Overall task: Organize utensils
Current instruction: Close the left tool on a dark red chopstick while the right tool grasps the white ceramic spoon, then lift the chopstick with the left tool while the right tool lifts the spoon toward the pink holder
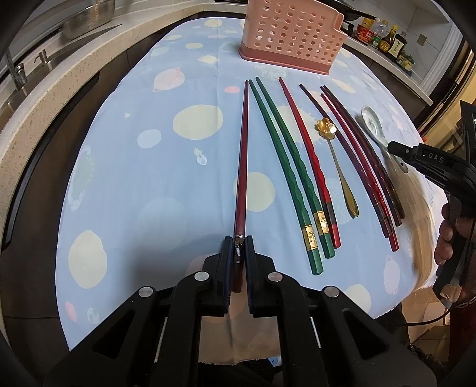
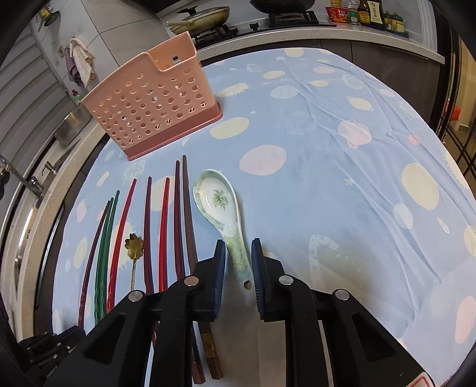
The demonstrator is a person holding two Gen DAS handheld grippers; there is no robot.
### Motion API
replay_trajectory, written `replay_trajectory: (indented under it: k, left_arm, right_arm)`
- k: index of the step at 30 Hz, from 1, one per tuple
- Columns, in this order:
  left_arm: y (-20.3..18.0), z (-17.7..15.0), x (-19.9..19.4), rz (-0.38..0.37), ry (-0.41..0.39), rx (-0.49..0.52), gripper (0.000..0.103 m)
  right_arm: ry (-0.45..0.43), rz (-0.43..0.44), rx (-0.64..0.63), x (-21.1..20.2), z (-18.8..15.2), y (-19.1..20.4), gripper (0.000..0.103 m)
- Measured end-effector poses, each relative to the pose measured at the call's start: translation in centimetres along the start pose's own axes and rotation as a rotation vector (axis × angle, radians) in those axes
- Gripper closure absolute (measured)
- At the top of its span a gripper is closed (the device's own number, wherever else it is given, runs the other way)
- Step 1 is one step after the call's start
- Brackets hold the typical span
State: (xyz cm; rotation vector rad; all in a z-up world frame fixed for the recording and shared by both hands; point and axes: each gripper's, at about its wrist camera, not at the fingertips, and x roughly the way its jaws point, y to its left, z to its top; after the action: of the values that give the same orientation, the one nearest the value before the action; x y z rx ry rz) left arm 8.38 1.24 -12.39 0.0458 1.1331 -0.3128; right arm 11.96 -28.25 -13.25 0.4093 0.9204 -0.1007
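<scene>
My left gripper [image 1: 239, 239] is shut on the handle end of a dark red chopstick [image 1: 242, 166] that lies along the blue tablecloth. Two green chopsticks [image 1: 285, 166], a bright red chopstick [image 1: 309, 154], a gold flower spoon [image 1: 336, 160] and several dark red chopsticks [image 1: 363, 160] lie to its right. A pink perforated utensil holder [image 1: 291, 32] stands at the far end; it also shows in the right wrist view [image 2: 148, 104]. My right gripper [image 2: 238, 245] is open, its jaws on either side of the handle of a ceramic spoon [image 2: 220, 205].
The tablecloth [image 2: 342, 178] has planet prints and covers the table. A sink and tap [image 1: 20, 74] are on the left counter. A stove with pans [image 2: 208, 18] and sauce bottles [image 2: 366, 12] line the back counter.
</scene>
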Motion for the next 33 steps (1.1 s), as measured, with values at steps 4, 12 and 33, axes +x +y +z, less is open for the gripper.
replay_trajectory:
  k: [4,12,33]
  left_arm:
    - [-0.1,0.0,0.0,0.005,-0.001,0.002,0.095]
    - [0.1,0.1,-0.2,-0.011,-0.004,0.000,0.096]
    - [0.5,4.4,-9.7,-0.041,-0.251,-0.014,0.096]
  right_arm:
    - [0.020,0.019,0.007,0.7,-0.5,-0.1,0.092]
    - [0.011,0.023,-0.017,-0.7,-2.0,0.5,0.096]
    - [-0.132,-0.020,-0.077,-10.4,-0.4,2.3,0.096]
